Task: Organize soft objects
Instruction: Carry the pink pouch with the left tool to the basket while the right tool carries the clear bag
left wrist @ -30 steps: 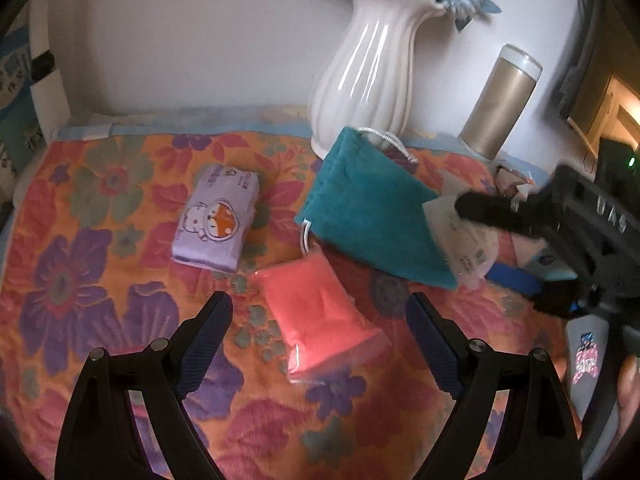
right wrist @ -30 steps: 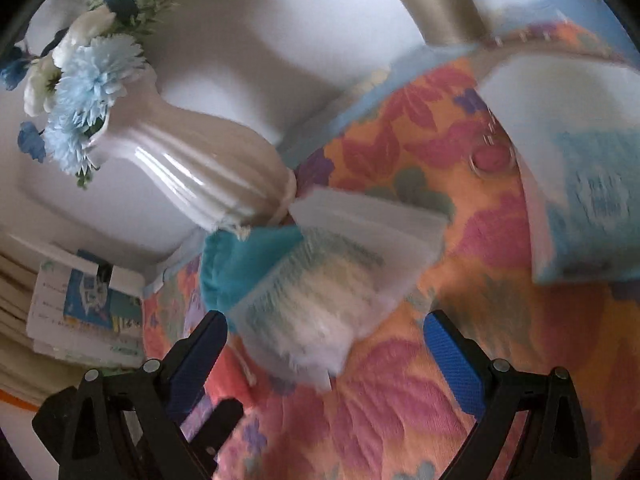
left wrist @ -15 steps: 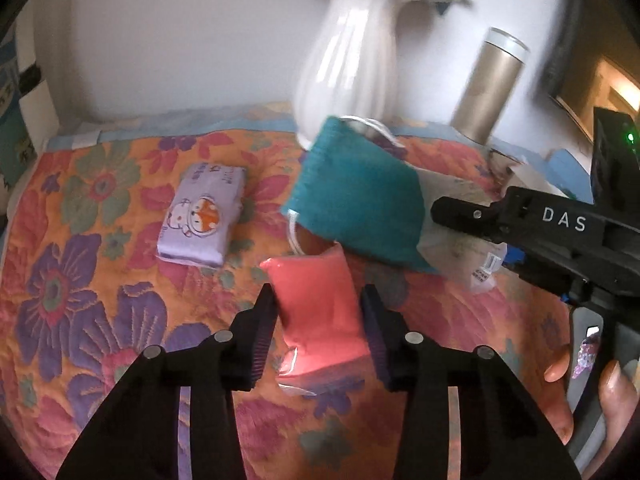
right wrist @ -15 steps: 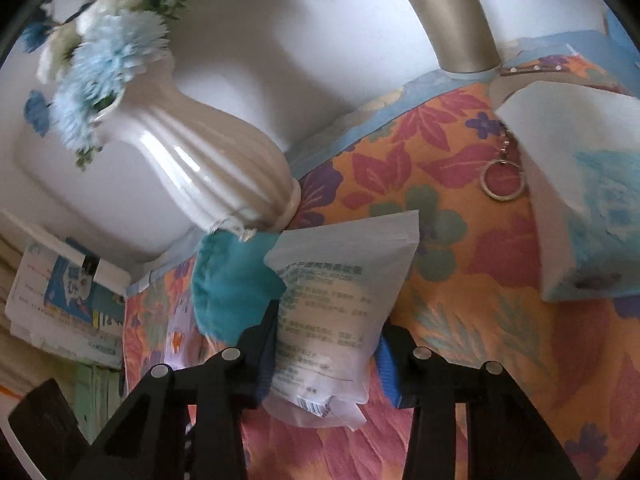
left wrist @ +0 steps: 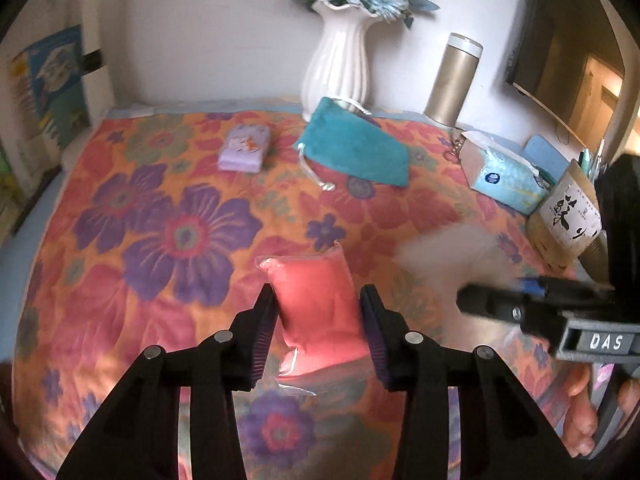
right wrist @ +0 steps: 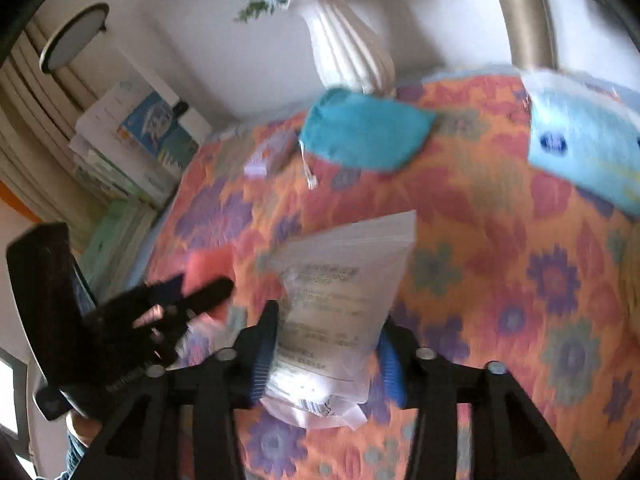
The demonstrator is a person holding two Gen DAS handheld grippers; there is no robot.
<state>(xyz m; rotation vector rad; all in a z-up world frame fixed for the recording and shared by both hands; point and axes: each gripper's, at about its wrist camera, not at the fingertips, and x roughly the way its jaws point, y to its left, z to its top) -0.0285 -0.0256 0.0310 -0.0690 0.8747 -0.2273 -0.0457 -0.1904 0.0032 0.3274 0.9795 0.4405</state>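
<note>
My left gripper (left wrist: 318,296) is shut on a pink soft pouch (left wrist: 312,276), held upright over the near part of the flowered quilt (left wrist: 160,240). My right gripper (right wrist: 328,320) has a white printed packet (right wrist: 344,264) between its blue pads; the pads still touch its sides while the jaws are opening. In the left wrist view that packet (left wrist: 444,256) is a pale blur ahead of the right gripper's black finger (left wrist: 520,304). A teal drawstring pouch (left wrist: 356,148) and a lilac tissue pack (left wrist: 244,146) lie farther back on the quilt.
A white vase (left wrist: 340,56) with blue flowers and a gold flask (left wrist: 454,80) stand against the back wall. A blue tissue box (left wrist: 504,176) and a brown box with black script (left wrist: 568,216) sit at the right edge. Books are stacked off the left side.
Both grippers went from wide open to closed, the left on the pink pouch, the right on the white packet. Both then drew back from the teal pouch toward the near edge.
</note>
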